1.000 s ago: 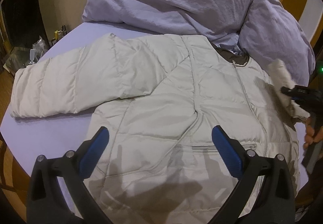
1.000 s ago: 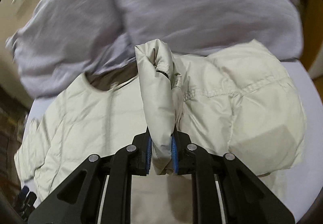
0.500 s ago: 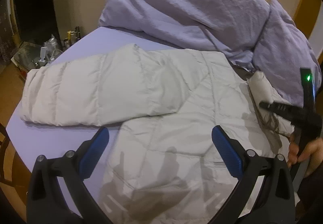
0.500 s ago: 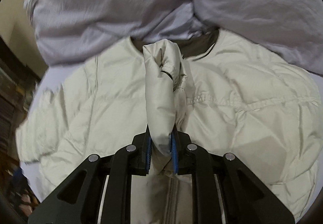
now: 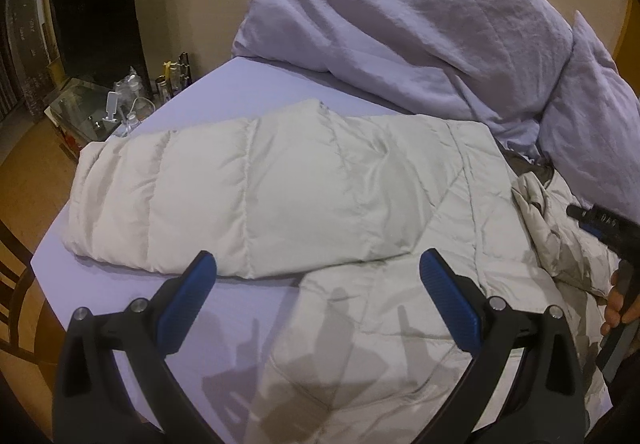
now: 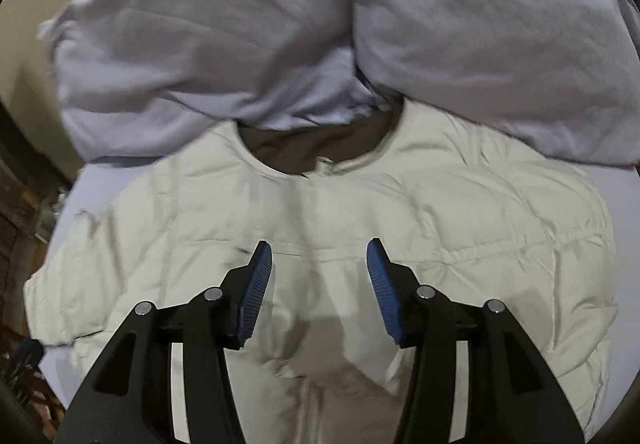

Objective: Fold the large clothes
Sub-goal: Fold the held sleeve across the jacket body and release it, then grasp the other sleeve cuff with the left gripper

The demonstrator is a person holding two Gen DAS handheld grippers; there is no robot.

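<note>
Left wrist view: the left gripper (image 5: pixel 318 274) hovers with its jaws spread wide and nothing between the blue pads. Below and beyond it a cream puffer jacket (image 5: pixel 360 203) lies flat on a bed (image 5: pixel 248 87) covered with a lavender sheet. One sleeve (image 5: pixel 192 199) stretches out to the left, reaching close to the bed's edge. A crumpled fold of the jacket (image 5: pixel 548 228) sits toward the right. There the right gripper (image 5: pixel 592 222) comes in from the frame edge, with a hand (image 5: pixel 618 308) on its handle; its tip shows a small pale marking too small to read. A lavender duvet (image 5: pixel 420 23) is heaped at the far end of the bed. To the left, beside the bed, a glass surface (image 5: pixel 76 103) carries small bottles and clutter; no label there is legible.

Right wrist view: the right gripper (image 6: pixel 320 264) is above the jacket's chest (image 6: pixel 320 228), its jaws opening, about half spread, with no cloth between the pads. The jacket's front faces up, with the dark-lined collar (image 6: pixel 316 147) touching the duvet (image 6: pixel 280 43). The picture is somewhat blurred. No brand or writing can be read on the jacket.
</note>
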